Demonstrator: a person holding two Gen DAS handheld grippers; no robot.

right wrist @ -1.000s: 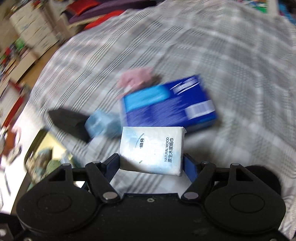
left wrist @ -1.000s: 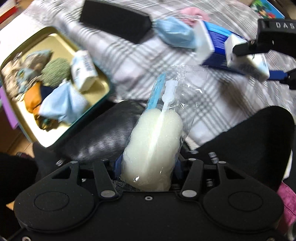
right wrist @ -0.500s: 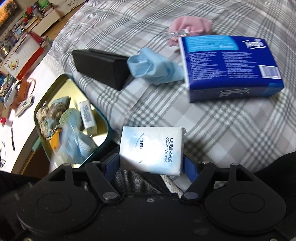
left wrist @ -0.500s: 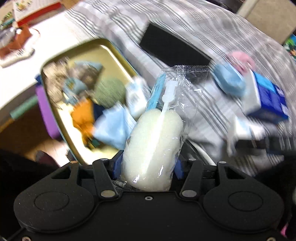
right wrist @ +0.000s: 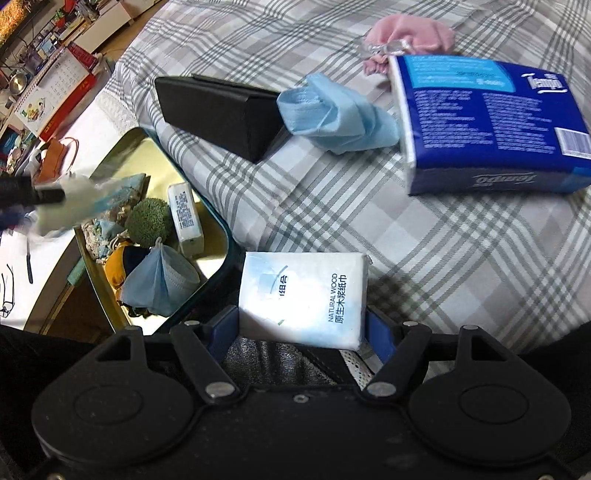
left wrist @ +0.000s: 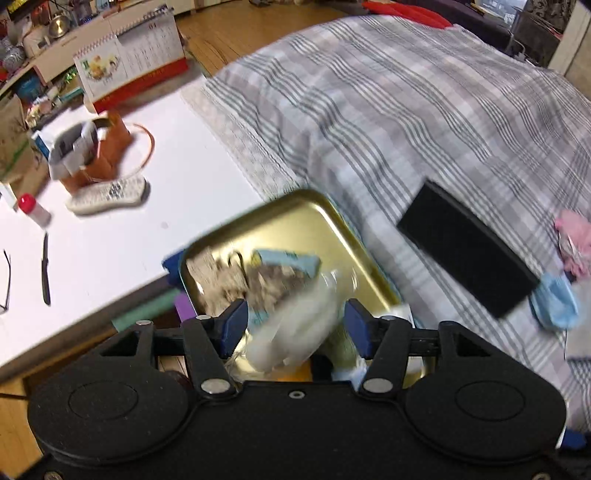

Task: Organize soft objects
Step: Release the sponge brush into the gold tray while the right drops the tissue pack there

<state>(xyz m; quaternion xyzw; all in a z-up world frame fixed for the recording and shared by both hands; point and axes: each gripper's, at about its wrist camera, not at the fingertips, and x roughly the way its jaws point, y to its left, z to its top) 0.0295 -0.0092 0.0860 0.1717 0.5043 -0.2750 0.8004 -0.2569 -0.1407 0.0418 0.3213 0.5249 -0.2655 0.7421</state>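
Observation:
My left gripper (left wrist: 293, 328) is open over the gold tin (left wrist: 295, 221). The bagged white sponge brush (left wrist: 295, 332) is blurred between its spread fingers, free of them. In the right wrist view the brush (right wrist: 74, 205) is blurred above the tin (right wrist: 147, 158), which holds a green ball (right wrist: 147, 221), a tissue pack (right wrist: 184, 218) and a blue mask (right wrist: 162, 280). My right gripper (right wrist: 301, 328) is shut on a white tissue pack (right wrist: 303, 299) above the bed's edge.
On the checked bed (right wrist: 369, 221) lie a black case (right wrist: 218, 110), a crumpled blue mask (right wrist: 336, 118), a blue Tempo tissue pack (right wrist: 487, 122) and a pink cloth (right wrist: 410, 33). A white table (left wrist: 110, 221) at left carries a remote (left wrist: 107, 194), a calendar (left wrist: 129, 70) and clutter.
My left gripper has swung left over the tin and opened, letting the sponge brush go. My right gripper still holds the tissue pack and has barely moved.

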